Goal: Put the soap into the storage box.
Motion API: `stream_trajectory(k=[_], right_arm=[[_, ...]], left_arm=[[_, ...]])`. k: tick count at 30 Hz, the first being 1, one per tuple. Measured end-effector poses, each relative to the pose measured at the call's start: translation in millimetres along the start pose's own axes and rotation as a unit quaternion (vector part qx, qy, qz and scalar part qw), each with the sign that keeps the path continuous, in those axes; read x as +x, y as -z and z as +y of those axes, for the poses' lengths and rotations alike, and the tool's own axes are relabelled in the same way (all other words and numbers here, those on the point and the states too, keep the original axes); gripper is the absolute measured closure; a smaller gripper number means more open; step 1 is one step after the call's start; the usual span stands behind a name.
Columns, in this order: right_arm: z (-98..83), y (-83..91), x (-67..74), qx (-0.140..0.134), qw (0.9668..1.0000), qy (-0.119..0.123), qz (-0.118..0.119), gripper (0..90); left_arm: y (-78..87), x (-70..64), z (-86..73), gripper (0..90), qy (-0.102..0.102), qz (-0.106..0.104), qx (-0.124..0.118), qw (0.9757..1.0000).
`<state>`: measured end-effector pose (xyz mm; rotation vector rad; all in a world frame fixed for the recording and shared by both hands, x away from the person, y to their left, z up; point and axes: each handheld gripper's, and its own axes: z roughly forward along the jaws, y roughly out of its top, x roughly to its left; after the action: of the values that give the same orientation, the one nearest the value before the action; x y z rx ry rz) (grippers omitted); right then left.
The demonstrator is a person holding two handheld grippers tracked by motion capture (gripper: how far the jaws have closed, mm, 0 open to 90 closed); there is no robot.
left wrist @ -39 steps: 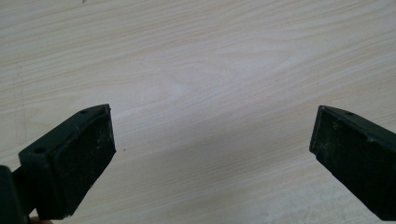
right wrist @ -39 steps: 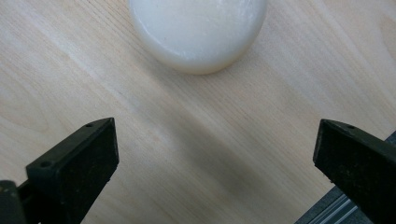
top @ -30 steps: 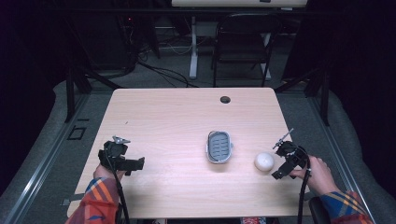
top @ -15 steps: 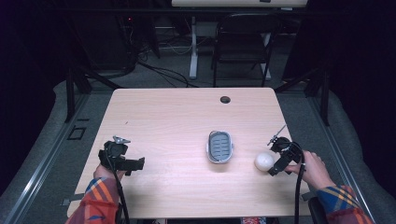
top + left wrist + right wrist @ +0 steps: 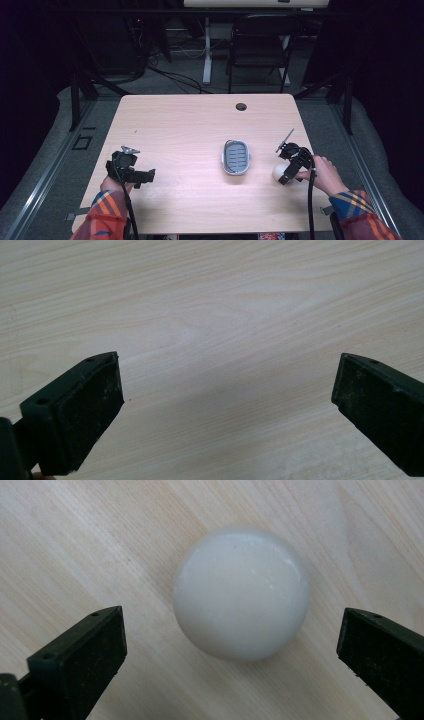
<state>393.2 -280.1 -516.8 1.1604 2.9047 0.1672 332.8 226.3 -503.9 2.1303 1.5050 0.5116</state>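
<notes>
In the high view, the right gripper (image 5: 286,172) covered much of the smooth white ball (image 5: 277,171), so only its left side showed and contact could not be told there. The ribbed grey oval dish (image 5: 235,157) was too small for its inner pattern to be made out, and the person's plaid sleeves ran off the bottom edge. In the left gripper view the black jaws were cut by the bottom and right edges, as were those in the right gripper view, where the ball (image 5: 241,593) looked slightly soft-focused.
</notes>
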Motion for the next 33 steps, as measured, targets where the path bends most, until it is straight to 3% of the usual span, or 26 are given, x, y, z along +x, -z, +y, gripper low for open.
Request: stream_trajectory(k=[4,5,6,14,17,19,22,33], right_arm=[[10.2,-4.9,1.5,0.019,0.9998,0.008,0.000,0.0],[10.3,-8.3,1.6,0.006,0.9999,0.008,-0.002,0.0],[13.2,-7.0,1.5,0.023,0.9997,0.010,0.000,0.0],[21.1,-10.9,-0.4,0.027,0.9995,0.015,-0.005,0.0],[22.9,-13.8,-1.1,0.034,0.9993,0.017,-0.006,3.4],[23.5,-16.0,-1.1,0.028,0.9995,0.017,-0.001,11.7],[24.6,-16.7,-1.7,0.034,0.9992,0.021,0.001,16.3],[24.5,-18.7,-1.6,0.035,0.9993,0.012,-0.008,23.9]], left_arm=[[-0.3,0.0,0.0,0.1,0.000,0.000,0.000,1.0000],[-0.4,0.0,0.0,0.1,0.000,0.000,0.000,1.0000],[-0.5,0.0,0.1,0.1,0.000,0.000,0.000,1.0000],[-0.9,-0.1,0.2,0.1,-0.002,-0.001,0.002,1.0000],[-0.8,-0.4,0.2,0.1,-0.002,-0.001,0.003,1.0000],[-0.9,-0.2,0.1,0.1,-0.003,-0.002,0.004,1.0000],[-1.9,-0.4,0.4,0.1,-0.002,-0.003,0.007,1.0000],[-2.3,-1.1,0.4,0.1,-0.005,-0.002,0.010,0.9999]])
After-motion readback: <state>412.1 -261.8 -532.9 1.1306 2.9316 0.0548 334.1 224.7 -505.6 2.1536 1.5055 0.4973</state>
